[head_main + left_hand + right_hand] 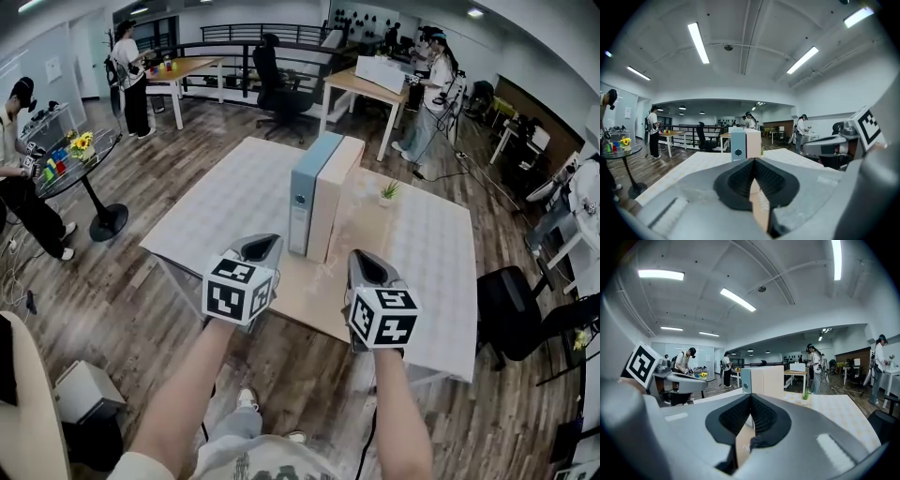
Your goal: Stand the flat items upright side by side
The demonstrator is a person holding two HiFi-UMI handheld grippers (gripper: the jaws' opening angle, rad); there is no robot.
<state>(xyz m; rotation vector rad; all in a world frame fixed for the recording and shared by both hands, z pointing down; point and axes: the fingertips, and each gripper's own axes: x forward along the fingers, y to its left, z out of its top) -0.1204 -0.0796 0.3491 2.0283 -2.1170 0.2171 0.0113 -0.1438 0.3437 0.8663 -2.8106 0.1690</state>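
Two flat file boxes stand upright side by side in the middle of the table: a blue-grey one (307, 192) (737, 146) (746, 381) on the left and a beige one (335, 199) (753, 144) (769, 379) pressed against its right side. My left gripper (260, 247) (753, 162) hovers at the table's near edge, just short of the boxes, jaws shut with nothing between them. Level with it on the right, my right gripper (367, 266) (751, 397) is also shut and empty. Neither gripper touches the boxes.
The table (309, 292) carries a pale patterned mat (225, 211) and a small potted plant (388, 192) (805, 394) right of the boxes. A black office chair (514, 314) stands at the right, a round glass table (89, 155) at the left. Several people stand around other desks.
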